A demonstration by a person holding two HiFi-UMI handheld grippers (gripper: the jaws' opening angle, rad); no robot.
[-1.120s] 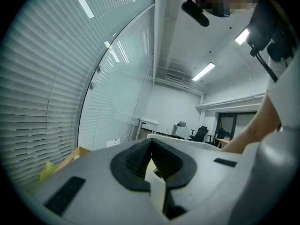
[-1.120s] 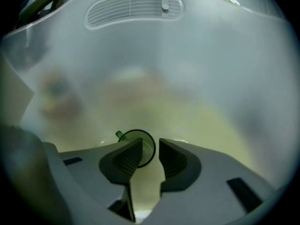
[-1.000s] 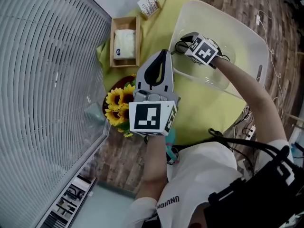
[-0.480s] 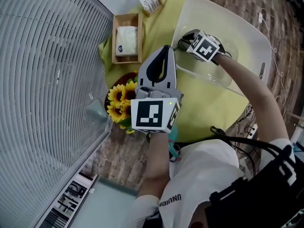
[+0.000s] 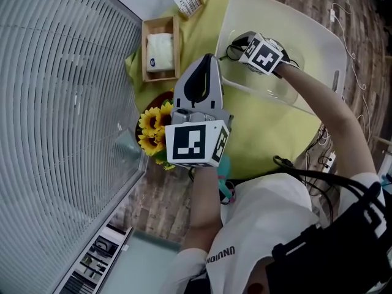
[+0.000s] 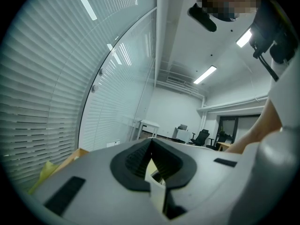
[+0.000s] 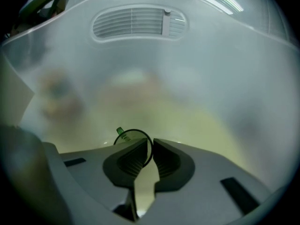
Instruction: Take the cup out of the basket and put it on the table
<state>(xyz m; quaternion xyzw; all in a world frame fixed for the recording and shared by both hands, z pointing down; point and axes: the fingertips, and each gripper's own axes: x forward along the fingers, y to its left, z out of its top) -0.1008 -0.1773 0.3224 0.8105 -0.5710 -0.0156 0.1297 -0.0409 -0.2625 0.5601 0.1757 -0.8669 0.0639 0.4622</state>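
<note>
Translucent basket (image 5: 288, 17): right gripper (image 7: 151, 144) jaws closing astride cup (image 7: 132, 136) rim, for lifting out; left gripper (image 6: 151, 142) jaws together, idle.

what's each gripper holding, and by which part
right gripper: jaws closing with the rim of the cup between them, not clamped yet. left gripper: nothing.

Cup (image 7: 132, 137): clear, thin dark rim, green fleck at its edge. Sits low inside the basket (image 7: 140, 55), a translucent white tub on the yellow-covered table (image 5: 263, 133). Its rim runs between the right gripper (image 7: 151, 146) fingers, which are closing on it.
</note>
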